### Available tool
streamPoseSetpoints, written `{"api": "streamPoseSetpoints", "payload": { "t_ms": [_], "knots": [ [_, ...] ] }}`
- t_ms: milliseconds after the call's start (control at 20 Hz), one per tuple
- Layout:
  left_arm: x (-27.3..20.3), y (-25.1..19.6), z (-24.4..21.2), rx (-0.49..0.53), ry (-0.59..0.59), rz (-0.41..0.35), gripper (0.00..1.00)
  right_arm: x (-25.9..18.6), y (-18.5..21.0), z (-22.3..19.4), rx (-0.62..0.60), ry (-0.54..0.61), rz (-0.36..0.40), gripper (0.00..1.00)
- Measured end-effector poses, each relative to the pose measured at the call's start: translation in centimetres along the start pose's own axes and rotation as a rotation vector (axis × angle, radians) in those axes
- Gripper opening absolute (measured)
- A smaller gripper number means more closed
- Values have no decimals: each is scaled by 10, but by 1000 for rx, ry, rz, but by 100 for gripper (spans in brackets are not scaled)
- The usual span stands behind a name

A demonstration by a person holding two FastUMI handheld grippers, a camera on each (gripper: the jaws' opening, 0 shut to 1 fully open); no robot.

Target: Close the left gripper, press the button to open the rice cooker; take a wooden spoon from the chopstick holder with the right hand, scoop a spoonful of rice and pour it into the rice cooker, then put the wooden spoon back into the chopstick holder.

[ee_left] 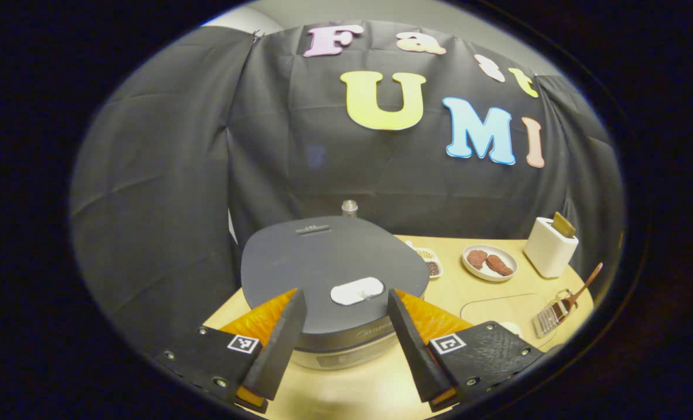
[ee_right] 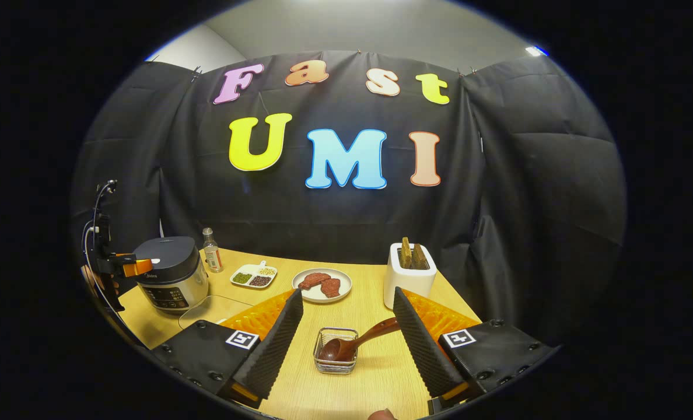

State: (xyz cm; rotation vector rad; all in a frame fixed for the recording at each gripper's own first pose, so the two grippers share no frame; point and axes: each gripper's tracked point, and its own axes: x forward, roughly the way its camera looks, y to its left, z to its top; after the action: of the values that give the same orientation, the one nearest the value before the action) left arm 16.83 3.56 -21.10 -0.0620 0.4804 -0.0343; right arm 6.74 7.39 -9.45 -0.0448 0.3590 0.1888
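Your left tool (ee_left: 346, 326) hangs spread wide over the rice cooker (ee_left: 329, 262), so pressing now could straddle and miss the button (ee_left: 356, 290); the right tool (ee_right: 349, 332) is spread too.

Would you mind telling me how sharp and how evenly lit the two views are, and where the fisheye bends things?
Left gripper view: the rice cooker is sharp and evenly lit, its lid bulging with the fisheye; the wire basket near the edge looks squeezed. Right gripper view: the wooden spoon is crisp, soft shadows only, and the table edge curves.
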Motion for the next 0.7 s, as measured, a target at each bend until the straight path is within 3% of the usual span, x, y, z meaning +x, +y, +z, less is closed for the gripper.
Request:
{"api": "streamPoseSetpoints", "payload": {
  "t_ms": [150, 200, 250, 300, 450, 700],
  "knots": [
    [-12, -6, 25, 11, -64, -17, 87, -2, 1, 10, 3, -24, 10, 99],
    [-17, -9, 40, 24, -104, -12, 90, -4, 0, 14, 4, -37, 10, 99],
    [-25, -14, 56, 37, -141, -15, 86, -6, -1, 19, 8, -51, 12, 95],
    [-37, -22, 68, 40, -171, -23, 86, -10, -3, 23, 13, -62, 17, 99],
    [-73, -43, 100, 19, -242, -47, 89, -23, -9, 34, 26, -95, 30, 99],
    [-141, -70, 133, 16, -343, -41, 86, -46, -16, 51, 28, -157, 65, 99]
  ]
}}
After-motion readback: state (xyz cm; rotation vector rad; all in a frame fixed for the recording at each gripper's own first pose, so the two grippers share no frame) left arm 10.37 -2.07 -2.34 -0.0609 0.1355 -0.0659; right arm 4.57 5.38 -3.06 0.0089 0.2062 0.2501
